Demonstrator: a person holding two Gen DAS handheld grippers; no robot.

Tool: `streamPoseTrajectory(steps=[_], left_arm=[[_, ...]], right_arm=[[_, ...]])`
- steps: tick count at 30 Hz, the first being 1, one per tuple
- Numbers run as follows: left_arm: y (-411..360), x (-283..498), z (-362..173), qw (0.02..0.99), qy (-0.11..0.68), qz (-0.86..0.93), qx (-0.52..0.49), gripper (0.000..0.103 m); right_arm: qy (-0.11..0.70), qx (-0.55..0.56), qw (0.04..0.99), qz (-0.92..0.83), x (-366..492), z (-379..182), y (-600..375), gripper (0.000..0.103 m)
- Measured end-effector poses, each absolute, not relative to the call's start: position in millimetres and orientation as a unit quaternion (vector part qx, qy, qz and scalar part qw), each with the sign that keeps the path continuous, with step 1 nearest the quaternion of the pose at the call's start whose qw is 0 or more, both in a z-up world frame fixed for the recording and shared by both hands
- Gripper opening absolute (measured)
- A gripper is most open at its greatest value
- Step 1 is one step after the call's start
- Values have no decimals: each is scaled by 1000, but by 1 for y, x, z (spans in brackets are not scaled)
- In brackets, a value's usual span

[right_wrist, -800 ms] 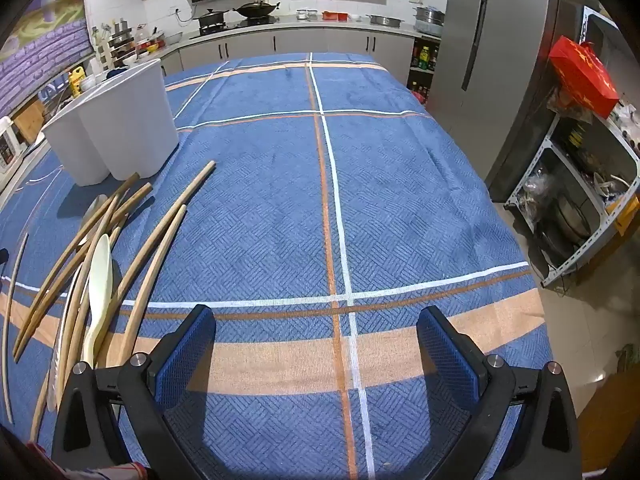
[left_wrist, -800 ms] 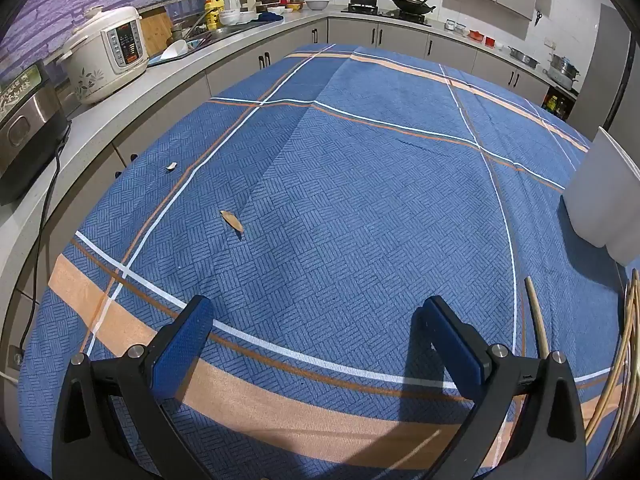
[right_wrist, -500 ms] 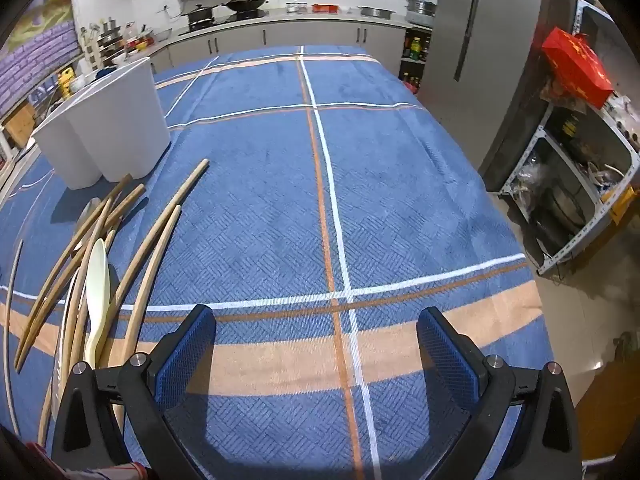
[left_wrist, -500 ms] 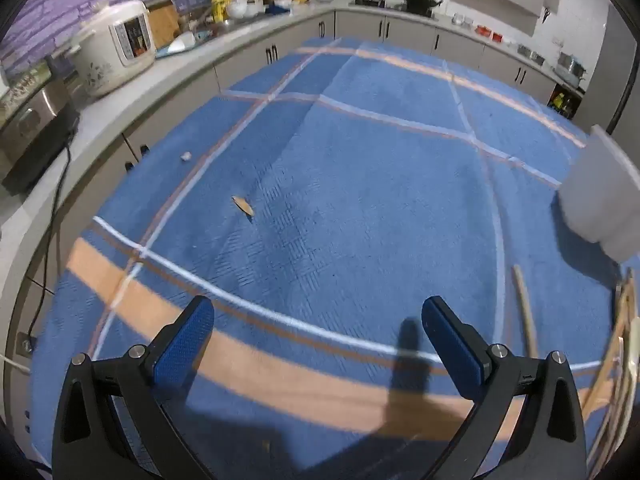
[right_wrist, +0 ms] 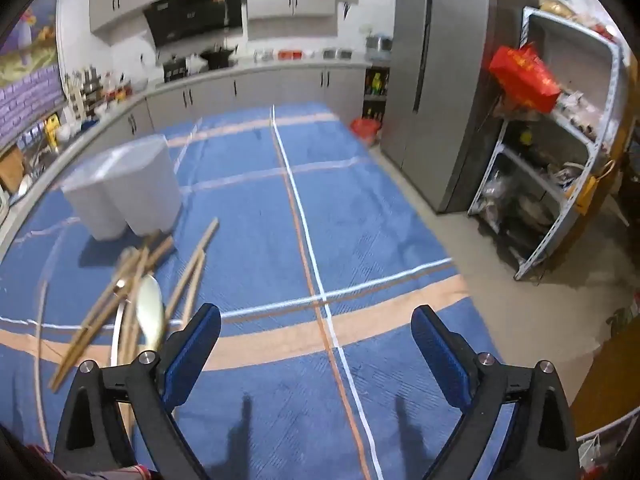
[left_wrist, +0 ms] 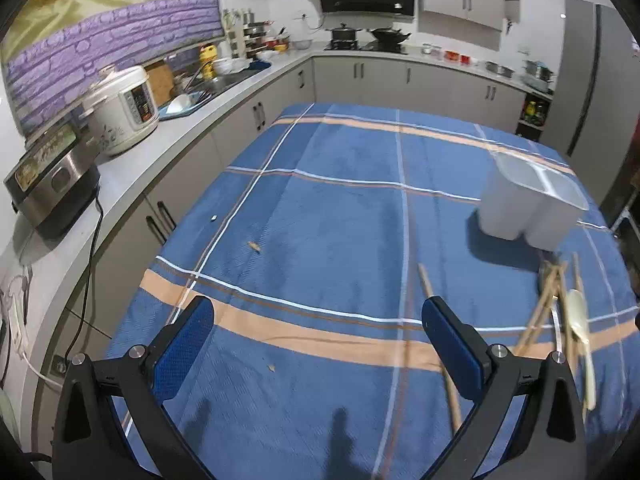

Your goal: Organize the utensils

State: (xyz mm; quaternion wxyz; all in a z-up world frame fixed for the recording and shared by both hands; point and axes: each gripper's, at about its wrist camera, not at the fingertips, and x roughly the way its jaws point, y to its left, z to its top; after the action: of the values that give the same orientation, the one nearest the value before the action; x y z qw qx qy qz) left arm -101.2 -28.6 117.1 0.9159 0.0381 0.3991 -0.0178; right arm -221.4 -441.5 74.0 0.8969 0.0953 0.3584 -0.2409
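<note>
A pile of wooden chopsticks (right_wrist: 120, 296) with a pale spoon (right_wrist: 150, 312) lies on the blue striped tablecloth (right_wrist: 304, 216), left of my right gripper (right_wrist: 316, 332). In the left wrist view the pile (left_wrist: 552, 300) and spoon (left_wrist: 578, 316) lie at the right, and one lone chopstick (left_wrist: 438, 332) runs under the right finger. A white two-compartment holder (left_wrist: 528, 204) stands behind the pile; it also shows in the right wrist view (right_wrist: 124, 188). My left gripper (left_wrist: 316, 328) is open and empty above the cloth. My right gripper is open and empty.
Small crumbs (left_wrist: 254, 245) lie on the cloth. A counter with a rice cooker (left_wrist: 122, 108) and an oven (left_wrist: 52, 188) runs along the left. A fridge (right_wrist: 436, 80) and a metal shelf (right_wrist: 552, 160) stand beyond the table's right edge.
Both grippers have risen and pulled back from the table, so more of the kitchen and the holder shows. Both stay open and empty.
</note>
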Motion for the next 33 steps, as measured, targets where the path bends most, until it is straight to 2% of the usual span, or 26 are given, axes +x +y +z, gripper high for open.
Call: streamPoseTrajectory(steps=[10,33], left_arm=[[-45,-143,142,923,381,-42,40,103],[-58,-201,184,939,330,-77,54,103]], right_arm=[[312,70,921,-222,-256,122,-400,98],[270,28,946,-178,-288,146,-338,98]])
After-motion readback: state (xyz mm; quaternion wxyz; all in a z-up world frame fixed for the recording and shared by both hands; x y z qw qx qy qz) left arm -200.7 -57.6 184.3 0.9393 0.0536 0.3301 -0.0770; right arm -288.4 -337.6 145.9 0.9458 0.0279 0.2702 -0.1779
